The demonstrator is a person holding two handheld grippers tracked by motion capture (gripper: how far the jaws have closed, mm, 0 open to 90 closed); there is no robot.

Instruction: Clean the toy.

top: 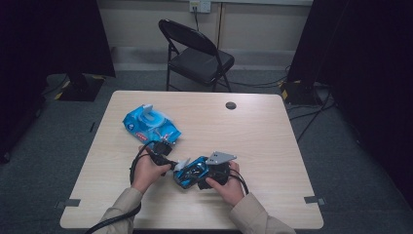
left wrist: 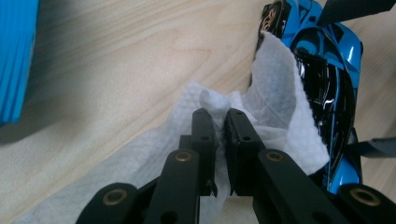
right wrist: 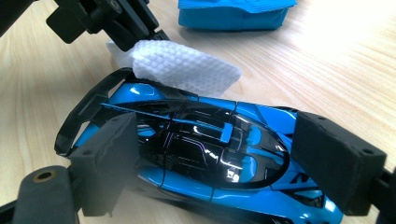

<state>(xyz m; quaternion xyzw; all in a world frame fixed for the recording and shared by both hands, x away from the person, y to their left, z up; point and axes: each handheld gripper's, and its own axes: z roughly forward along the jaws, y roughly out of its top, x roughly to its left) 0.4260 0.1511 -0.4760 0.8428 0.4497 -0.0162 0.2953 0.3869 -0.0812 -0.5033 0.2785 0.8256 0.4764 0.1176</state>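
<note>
A glossy blue and black toy car [top: 188, 172] [right wrist: 201, 135] lies on the table near the front edge. My right gripper [top: 196, 177] [right wrist: 224, 161] holds it, one pad pressed on each side. My left gripper [top: 171, 165] [left wrist: 218, 116] is shut on a bunched white wipe [top: 182, 163] [left wrist: 280, 93]. The wipe drapes over one end of the car [left wrist: 327, 70]. In the right gripper view, the wipe [right wrist: 182, 65] rests on the car's rear wing, with the left gripper's jaws just behind it.
A blue pack of wipes [top: 151, 124] [right wrist: 233, 14] [left wrist: 16, 56] lies on the wooden table [top: 263, 136] behind the left hand. A cable hole [top: 231, 105] sits at the table's far middle. A black folding chair [top: 197, 53] stands beyond the table.
</note>
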